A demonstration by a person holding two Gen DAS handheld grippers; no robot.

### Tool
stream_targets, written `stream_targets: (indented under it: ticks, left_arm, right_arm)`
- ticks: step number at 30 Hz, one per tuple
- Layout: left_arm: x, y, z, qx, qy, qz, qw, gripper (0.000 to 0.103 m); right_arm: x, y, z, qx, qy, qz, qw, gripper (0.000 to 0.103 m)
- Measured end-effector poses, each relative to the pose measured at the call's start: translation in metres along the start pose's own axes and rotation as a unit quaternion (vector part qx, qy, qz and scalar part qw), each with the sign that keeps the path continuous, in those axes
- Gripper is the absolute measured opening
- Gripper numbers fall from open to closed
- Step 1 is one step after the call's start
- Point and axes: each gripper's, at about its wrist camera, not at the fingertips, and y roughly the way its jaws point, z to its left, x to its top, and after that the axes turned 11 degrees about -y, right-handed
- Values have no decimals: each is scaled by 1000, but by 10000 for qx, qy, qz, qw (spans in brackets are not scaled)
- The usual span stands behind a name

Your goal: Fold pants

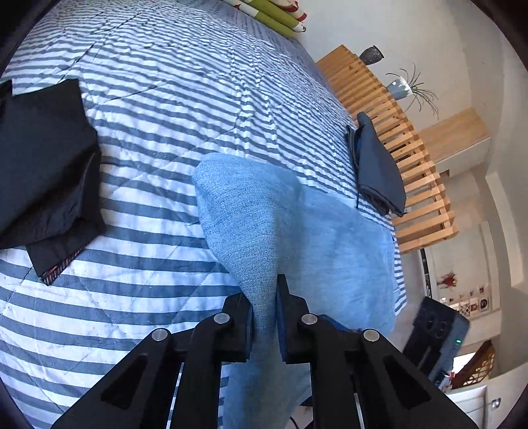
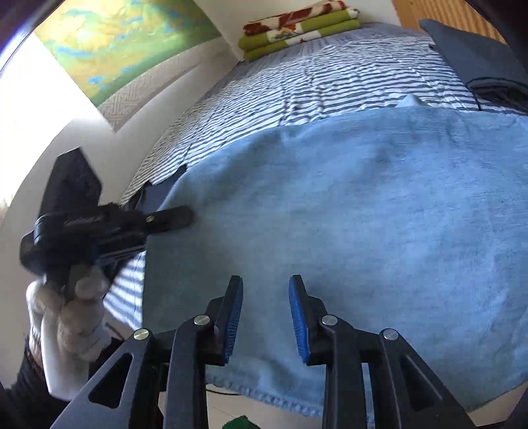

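Your left gripper (image 1: 264,297) pinches a raised fold of the light-blue denim pants (image 1: 297,231), spread on the striped bedspread (image 1: 165,99). Right gripper (image 2: 265,316) hangs open over them. Black folded garment (image 1: 46,165) lies left, navy one (image 1: 376,165) at right edge.

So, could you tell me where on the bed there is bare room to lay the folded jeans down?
The widest bare patch of striped bedspread lies between the black folded clothes and the dark blue folded garment, up towards the green blankets. It is crowded near the edge, where the light blue jeans lie, pinched by the left gripper.
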Motion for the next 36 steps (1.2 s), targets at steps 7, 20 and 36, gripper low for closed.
stream_targets:
  ticks: [7, 20, 36]
  left_arm:
    - [-12, -6, -101, -140, 831, 37, 9964, 10]
    - [-26, 27, -272, -124, 2117, -300, 9768, 0]
    - [-42, 61, -55, 810, 1178, 588, 9880, 0]
  right_arm:
    - [-4, 1, -32, 632, 392, 105, 9972, 28]
    - [33, -81, -209, 665, 1926, -893, 9749, 32]
    - [37, -24, -105, 357, 347, 363, 9981, 61]
